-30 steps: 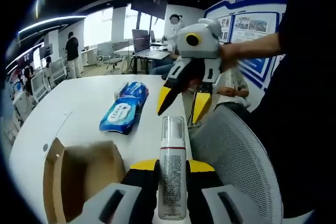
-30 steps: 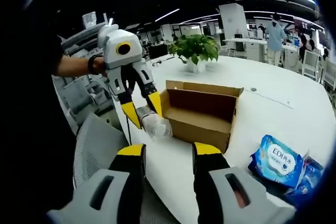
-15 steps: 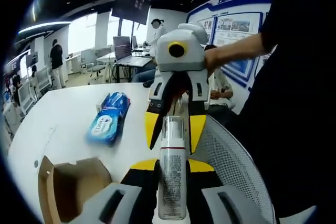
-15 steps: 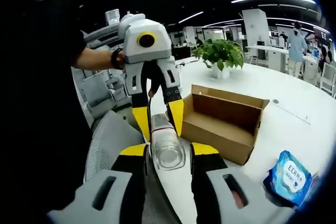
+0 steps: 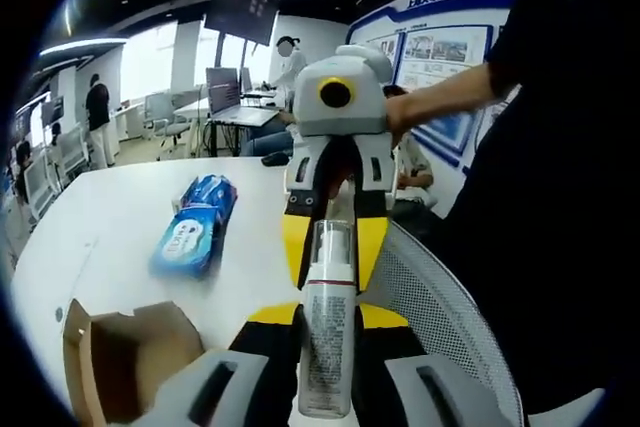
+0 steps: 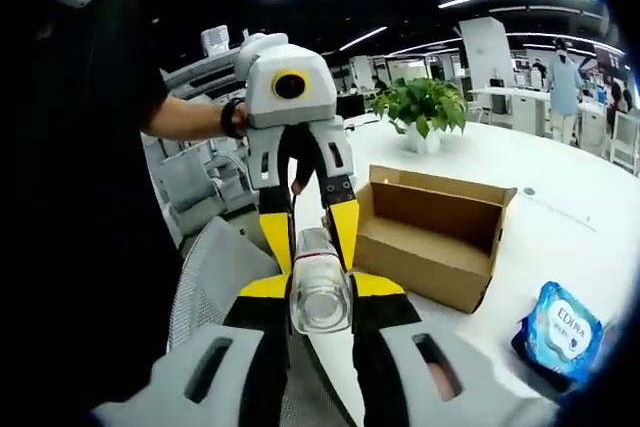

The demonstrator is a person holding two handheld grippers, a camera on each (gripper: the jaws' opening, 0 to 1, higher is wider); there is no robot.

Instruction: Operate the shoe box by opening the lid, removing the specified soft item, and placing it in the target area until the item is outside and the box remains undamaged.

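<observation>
White table (image 6: 560, 217) — one open box (image 6: 430, 232), one wipes pack (image 5: 190, 232), one bottle (image 5: 325, 342) clamped between both tools (image 5: 325, 322) (image 6: 320, 292).

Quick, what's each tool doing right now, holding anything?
Left tool: closed on the pump bottle's body.
Right tool: closed on the same bottle's clear cap end.

Right gripper (image 6: 305, 302): moved in from apart and closed its jaws on the bottle's cap end (image 6: 320, 297).
Bottle (image 5: 327, 332): became held at both ends.

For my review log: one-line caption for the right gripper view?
Both tools grip a foam pump bottle beside the open cardboard box.
</observation>
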